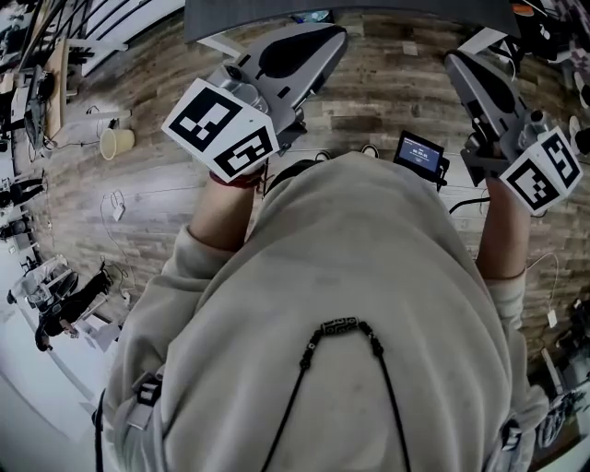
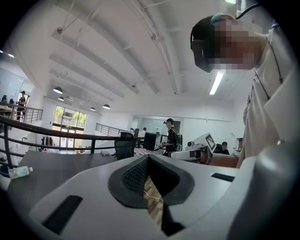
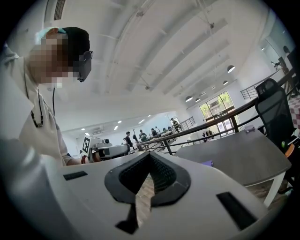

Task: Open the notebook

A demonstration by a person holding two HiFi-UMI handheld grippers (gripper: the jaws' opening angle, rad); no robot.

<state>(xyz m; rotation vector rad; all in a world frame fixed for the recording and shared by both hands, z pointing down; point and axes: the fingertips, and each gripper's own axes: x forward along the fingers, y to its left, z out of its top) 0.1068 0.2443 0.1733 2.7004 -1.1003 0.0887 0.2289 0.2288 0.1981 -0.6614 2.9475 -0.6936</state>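
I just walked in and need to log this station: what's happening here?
A person stands over a wooden floor, holding the left gripper and the right gripper up in front of the chest. Both have their jaws together with nothing between them. No notebook is clearly in view, so the opening has not begun.

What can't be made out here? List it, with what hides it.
Head view: the person's sweatshirt fills the frame; the table is cut off by the top edge; no notebook shows.
Right gripper view: a purple patch on the table, half hidden behind the right gripper, too small to identify.
Left gripper view: a small item at the left edge, blurred.
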